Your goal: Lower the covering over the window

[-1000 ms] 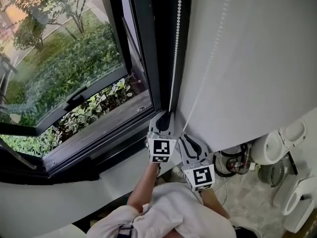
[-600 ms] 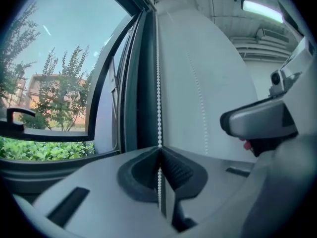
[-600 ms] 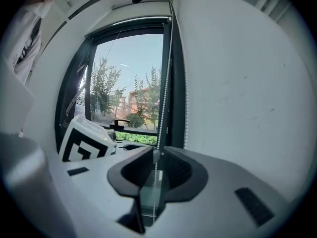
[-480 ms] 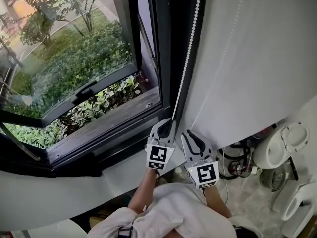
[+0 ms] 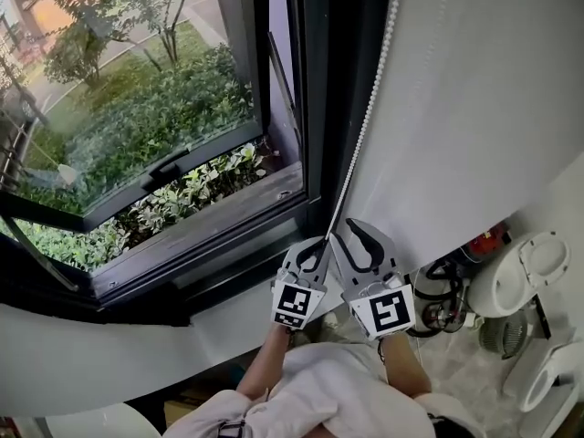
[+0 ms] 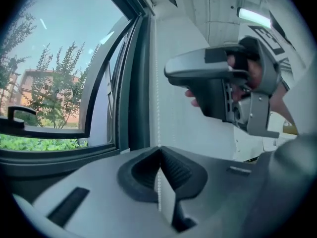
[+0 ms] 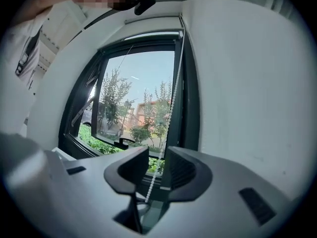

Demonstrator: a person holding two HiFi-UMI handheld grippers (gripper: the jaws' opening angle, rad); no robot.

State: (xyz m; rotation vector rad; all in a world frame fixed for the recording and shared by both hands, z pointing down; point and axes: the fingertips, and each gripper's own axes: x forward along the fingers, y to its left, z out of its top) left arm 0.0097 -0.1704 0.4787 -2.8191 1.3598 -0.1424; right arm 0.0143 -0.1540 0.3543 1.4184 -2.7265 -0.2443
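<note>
Head view: left gripper [image 5: 315, 249] is clamped shut on the bead chain [image 5: 370, 108], which hangs beside the window frame [image 5: 319, 80]. Right gripper [image 5: 365, 235] has risen, its jaws just opened loosely round the chain, so a hand-over-hand pull is likely. The blind [image 7: 151, 34] seemingly sits near the top.

No legible word, brand, number or sign is showing in any view. The marker cube [image 5: 297, 305] of the left gripper [image 5: 319, 244] and the marker cube [image 5: 391, 311] of the right gripper [image 5: 363, 235] are displaying only black-and-white square patterns, without readable characters.
</note>
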